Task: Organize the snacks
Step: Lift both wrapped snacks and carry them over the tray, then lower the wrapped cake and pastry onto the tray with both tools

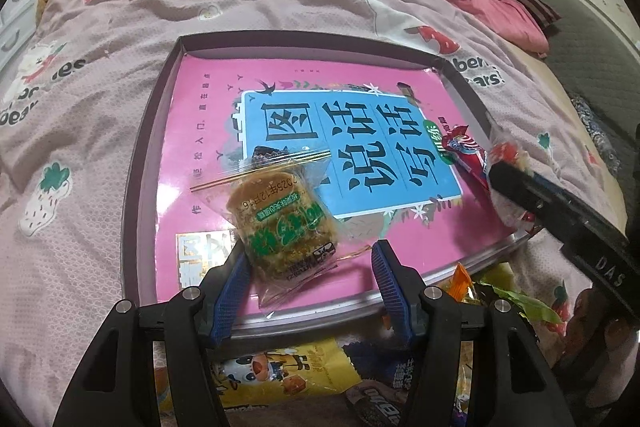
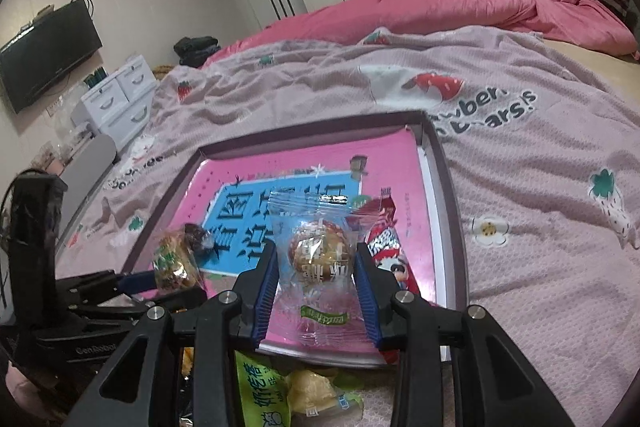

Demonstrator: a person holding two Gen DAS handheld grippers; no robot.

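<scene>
Left wrist view shows the left tongs [image 1: 310,269] spread wide around a clear-wrapped square cake [image 1: 280,223] with green print; the packet touches the left pad and stands clear of the right one, so whether it is gripped at all is hard to say. It lies just ahead of the tongs, its long axis running away from them, over the near edge of the shallow dark-rimmed box lid [image 1: 158,83] on the bed. Inside the lid lies a glossy pink book [image 1: 208,115] with a blue title panel. Right wrist view shows the right tongs [image 2: 316,271] closed narrow on a round pastry [image 2: 320,253] in crinkly transparent film, held above the lid's near right part, beside a red packet [image 2: 382,231] already lying there. For the square cake the left tongs are nearer; the right tongs need only come down and let go. Loose packets, one yellow bag [image 1: 280,379] and one green bag [image 2: 260,391], wait on the strawberry-print quilt [image 1: 80,147] just below the lid's near rim.
</scene>
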